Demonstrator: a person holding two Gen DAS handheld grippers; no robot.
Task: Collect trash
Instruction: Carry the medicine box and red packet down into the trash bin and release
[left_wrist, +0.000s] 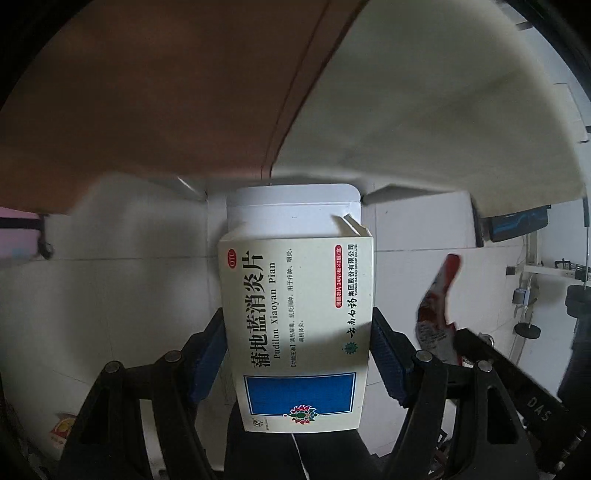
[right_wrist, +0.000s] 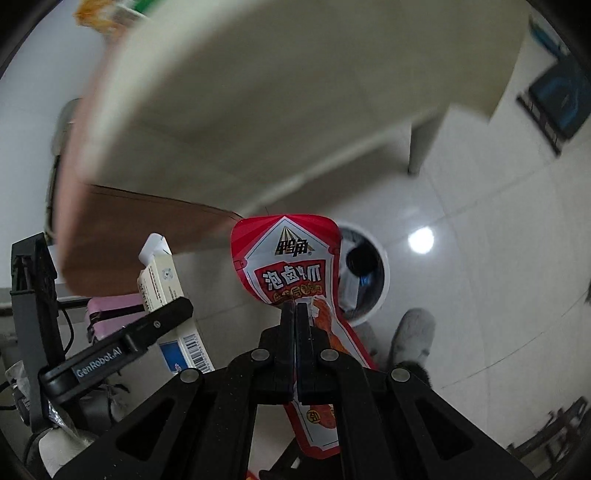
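At the bottom centre of the left wrist view, a cream medicine box (left_wrist: 297, 325) is clamped between the blue pads (left_wrist: 391, 362) of the left hand-held gripper (left_wrist: 298, 354), its top flap open. In the right wrist view, a red snack wrapper (right_wrist: 291, 266) is pinched by the nearly closed right hand-held gripper (right_wrist: 296, 314). Beyond it, right of centre, a white trash bin (right_wrist: 382, 284) is seen on the tiled floor (right_wrist: 480, 258), below the worktop (right_wrist: 258, 92).

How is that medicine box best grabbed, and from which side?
Across its two long narrow sides, around mid-length, coming in from the closed end, as the left gripper does now. The medicine box is flat and stiff there, while the far end has a loose open flap that would bend under the fingers.
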